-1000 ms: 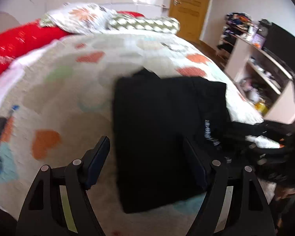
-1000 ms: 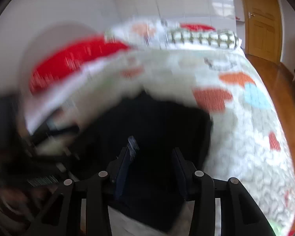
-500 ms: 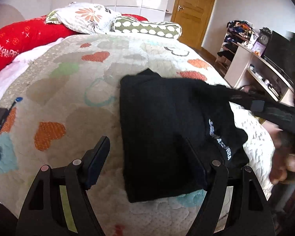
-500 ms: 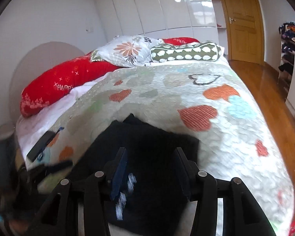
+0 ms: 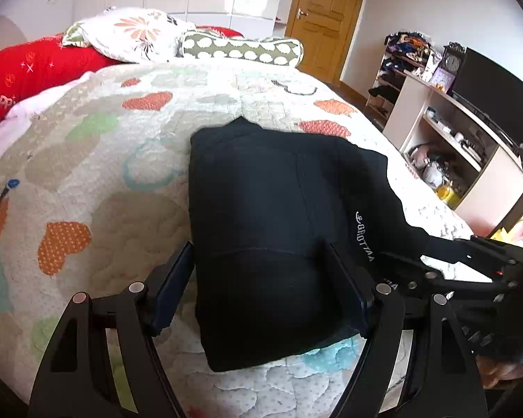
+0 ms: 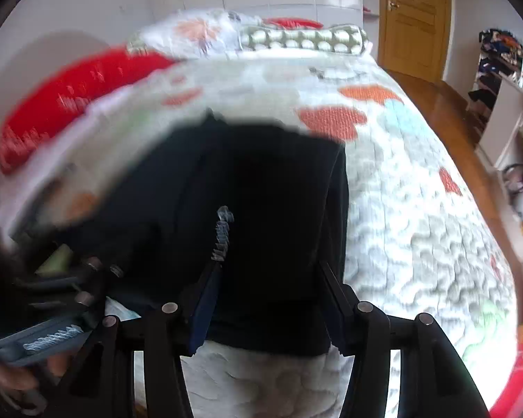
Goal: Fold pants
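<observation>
Black pants (image 5: pixel 279 230) folded into compact stack on quilt (image 5: pixel 97 181), just ahead of both tongs. Left gripper (image 5: pixel 261 285) spread wide, empty. Right gripper (image 6: pixel 266 299) opening, nothing pinched. Likely soft, light, floppy, layers slide; take hold at near folded edge, all layers together.

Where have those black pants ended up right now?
The black pants lie folded on the heart-patterned quilt near the foot of the bed, centred in both wrist views, well short of the pillows.
</observation>
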Motion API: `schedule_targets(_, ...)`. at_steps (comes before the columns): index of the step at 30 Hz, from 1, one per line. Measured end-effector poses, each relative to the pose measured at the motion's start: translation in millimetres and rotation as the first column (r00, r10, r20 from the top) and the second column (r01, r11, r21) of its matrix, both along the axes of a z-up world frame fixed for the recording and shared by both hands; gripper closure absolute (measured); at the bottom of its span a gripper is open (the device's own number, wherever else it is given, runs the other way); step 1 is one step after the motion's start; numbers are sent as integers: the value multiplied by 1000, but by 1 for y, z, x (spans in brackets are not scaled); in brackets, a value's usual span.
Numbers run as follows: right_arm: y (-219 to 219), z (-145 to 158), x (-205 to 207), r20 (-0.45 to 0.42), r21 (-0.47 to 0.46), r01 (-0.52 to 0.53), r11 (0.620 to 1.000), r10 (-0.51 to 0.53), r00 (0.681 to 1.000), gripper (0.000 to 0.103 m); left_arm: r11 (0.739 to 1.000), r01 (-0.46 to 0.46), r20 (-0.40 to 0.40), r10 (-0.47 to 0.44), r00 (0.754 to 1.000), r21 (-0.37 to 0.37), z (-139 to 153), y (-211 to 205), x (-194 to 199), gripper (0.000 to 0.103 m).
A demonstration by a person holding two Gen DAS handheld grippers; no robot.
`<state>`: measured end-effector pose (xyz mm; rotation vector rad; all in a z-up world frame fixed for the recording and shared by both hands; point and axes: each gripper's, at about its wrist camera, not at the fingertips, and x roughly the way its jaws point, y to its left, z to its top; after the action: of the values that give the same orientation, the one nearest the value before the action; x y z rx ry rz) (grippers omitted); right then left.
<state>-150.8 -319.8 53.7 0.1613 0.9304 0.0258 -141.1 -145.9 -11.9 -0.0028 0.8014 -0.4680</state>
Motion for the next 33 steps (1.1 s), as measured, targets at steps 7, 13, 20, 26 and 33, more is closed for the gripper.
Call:
schedule_targets(7, -16, 67, 2, -3, 17, 121, 993, -121, 993, 51, 995, -94, 60, 95, 994, -23, 22, 16, 3, 26)
schedule_targets(13, -21, 120, -21, 156, 184, 148, 972, -178, 972, 23, 989, -148, 111, 144, 983, 24, 33, 28, -2, 26)
schedule_targets(20, -12, 94, 2, 113, 123, 112, 986, -126, 986, 23, 984, -170, 82, 165, 983, 53, 26, 31, 6, 26)
schedule_targets(26, -24, 45, 36, 67, 78, 84, 993, -89, 994, 42, 986, -167, 24, 166, 986, 8, 23, 34, 19, 26)
schedule_targets(33, -46, -12, 82, -65, 97, 84, 992, -78, 995, 35, 984, -149, -4, 150, 989, 100, -3, 7, 26, 25)
